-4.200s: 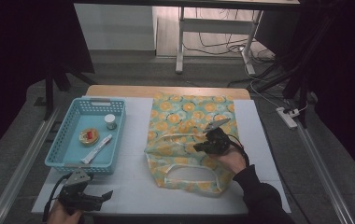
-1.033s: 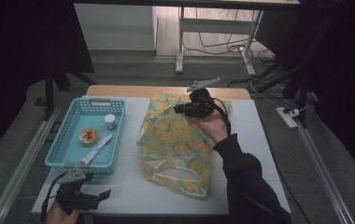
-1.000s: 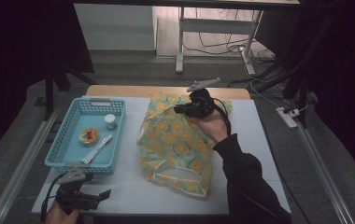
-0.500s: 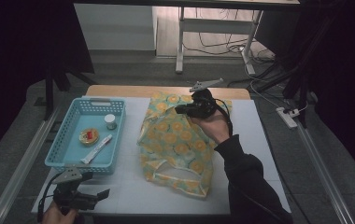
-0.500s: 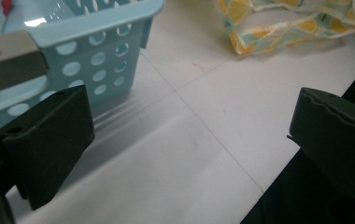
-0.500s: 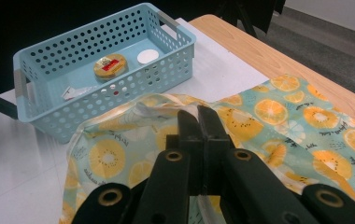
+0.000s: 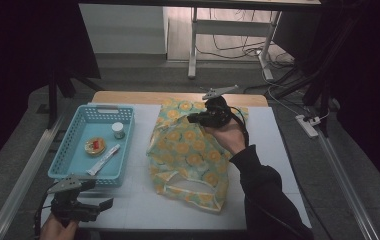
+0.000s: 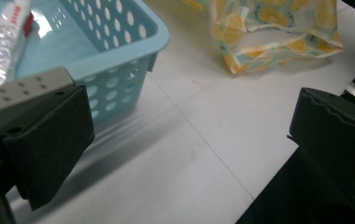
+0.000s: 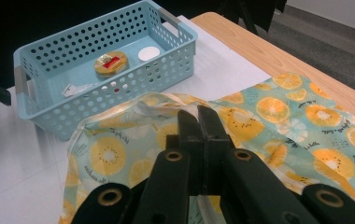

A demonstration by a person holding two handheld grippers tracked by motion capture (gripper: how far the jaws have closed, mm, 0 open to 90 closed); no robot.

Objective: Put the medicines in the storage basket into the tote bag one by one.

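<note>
High view: one orange-print bag (image 7: pixel 190 155) lies just right of the blue basket (image 7: pixel 73 165), its far edge lifted by the right gripper (image 7: pixel 194 119), apparently to spread it. Left gripper view: the left gripper (image 8: pixel 189 140), jaws apart and empty, waits near the basket. Right gripper view: jaws clamped, seemingly pinching fabric. The basket holds three items.

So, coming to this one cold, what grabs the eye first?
The orange-slice patterned bag spread across the middle of the white table, with the right gripper shut on its far edge and lifting the fabric. Left of it sits a light blue perforated basket holding a round tin, a small white jar and a tube. The left gripper hangs open at the near left corner.
</note>
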